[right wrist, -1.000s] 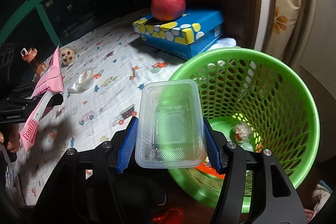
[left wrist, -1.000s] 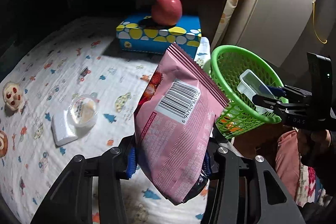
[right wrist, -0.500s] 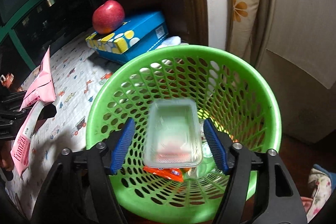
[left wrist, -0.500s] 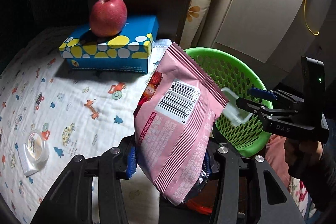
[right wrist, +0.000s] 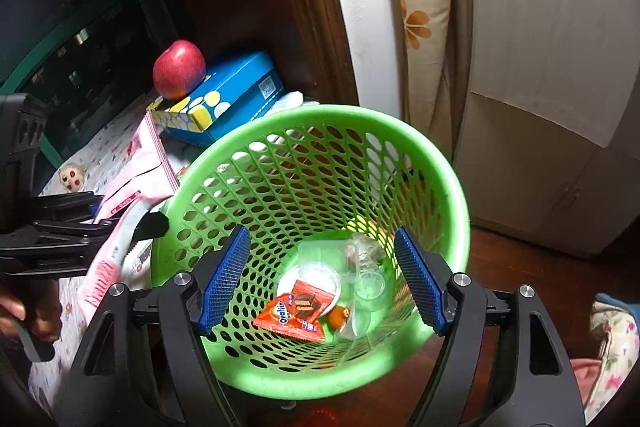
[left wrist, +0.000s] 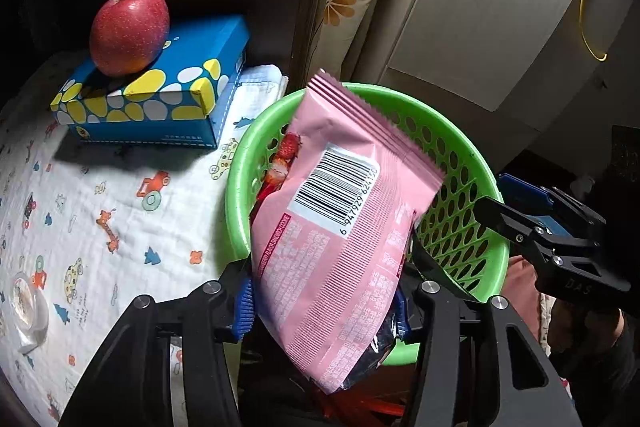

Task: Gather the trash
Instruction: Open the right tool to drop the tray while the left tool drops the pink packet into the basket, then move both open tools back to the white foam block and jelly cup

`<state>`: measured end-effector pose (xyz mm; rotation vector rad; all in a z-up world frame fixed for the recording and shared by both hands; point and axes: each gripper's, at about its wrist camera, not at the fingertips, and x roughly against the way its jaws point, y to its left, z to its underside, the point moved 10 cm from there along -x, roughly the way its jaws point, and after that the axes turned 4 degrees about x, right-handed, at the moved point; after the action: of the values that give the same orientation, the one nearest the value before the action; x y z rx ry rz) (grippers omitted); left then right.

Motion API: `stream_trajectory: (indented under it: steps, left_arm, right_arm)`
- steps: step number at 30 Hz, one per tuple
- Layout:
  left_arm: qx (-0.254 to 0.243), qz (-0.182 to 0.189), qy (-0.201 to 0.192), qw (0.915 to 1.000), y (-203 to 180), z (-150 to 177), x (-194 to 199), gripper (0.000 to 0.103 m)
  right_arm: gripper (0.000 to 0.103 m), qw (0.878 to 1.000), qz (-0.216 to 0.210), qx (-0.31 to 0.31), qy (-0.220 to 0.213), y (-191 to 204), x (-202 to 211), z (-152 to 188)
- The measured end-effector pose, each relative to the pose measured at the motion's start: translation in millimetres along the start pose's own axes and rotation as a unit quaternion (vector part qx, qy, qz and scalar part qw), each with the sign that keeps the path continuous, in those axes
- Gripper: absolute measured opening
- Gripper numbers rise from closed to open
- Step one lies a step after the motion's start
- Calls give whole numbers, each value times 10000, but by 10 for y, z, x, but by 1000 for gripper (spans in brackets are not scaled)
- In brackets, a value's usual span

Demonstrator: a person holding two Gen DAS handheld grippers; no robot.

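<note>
My left gripper [left wrist: 322, 311] is shut on a pink snack bag [left wrist: 340, 227] and holds it at the near rim of the green mesh basket [left wrist: 240, 187]. My right gripper [right wrist: 320, 279] is open and empty above the basket [right wrist: 448, 163]. A clear plastic tray [right wrist: 320, 259] lies at the basket's bottom with an orange Ovaltine wrapper [right wrist: 292, 315] and clear cups [right wrist: 370, 285]. The pink bag [right wrist: 132, 171] and the left gripper [right wrist: 152, 225] show at the left in the right wrist view. The right gripper [left wrist: 500, 207] shows at the right in the left wrist view.
A red apple [left wrist: 128, 29] sits on a blue spotted tissue box [left wrist: 160, 95] on the printed cloth [left wrist: 100, 211]. A clear lidded cup [left wrist: 28, 307] lies at the cloth's left. A small doll face [right wrist: 72, 177] lies on the cloth. White cupboards [right wrist: 560, 67] stand behind the basket.
My right gripper opened over the basket and the clear tray dropped in. My left gripper moved right with the pink bag, up to the basket's rim.
</note>
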<state>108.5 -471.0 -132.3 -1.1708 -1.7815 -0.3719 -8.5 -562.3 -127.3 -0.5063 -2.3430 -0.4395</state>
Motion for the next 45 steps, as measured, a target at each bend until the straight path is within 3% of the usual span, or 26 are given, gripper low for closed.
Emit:
stream_trajectory:
  steps: [2, 3, 6, 9, 20, 25, 33, 45]
  left_arm:
    - [-3, 30, 29, 10000, -54, -8, -52, 55]
    - [1, 5, 42, 10000, -77, -12, -85, 62]
    - [-8, 76, 55, 10000, -141, -10, -150, 66]
    - [29, 121, 47, 9999, -168, 6, -176, 80]
    - [-4, 82, 75, 9999, -161, 58, -168, 85]
    - [125, -163, -140, 9997, -3, 114, 17, 85]
    - [703, -821, -501, 9929, 705, 238, 370, 85]
    - [1797, -1674, -889, 9653, 2102, 700, 1060, 84]
  right_arm:
    - [75, 10000, 5, -50, -39, -38, 45, -4]
    - [75, 10000, 11, -66, -60, -55, 66, -8]
    - [76, 9999, 26, -108, -118, -109, 144, -12]
    - [76, 9998, 38, -136, -157, -133, 179, -23]
    - [76, 9996, -5, -195, -220, -133, 231, -54]
    - [77, 9995, -106, -154, -250, -38, 232, -93]
    - [78, 9993, -334, 130, -142, 324, 97, -139]
    - [78, 9934, -837, 780, 113, 1237, -224, -149]
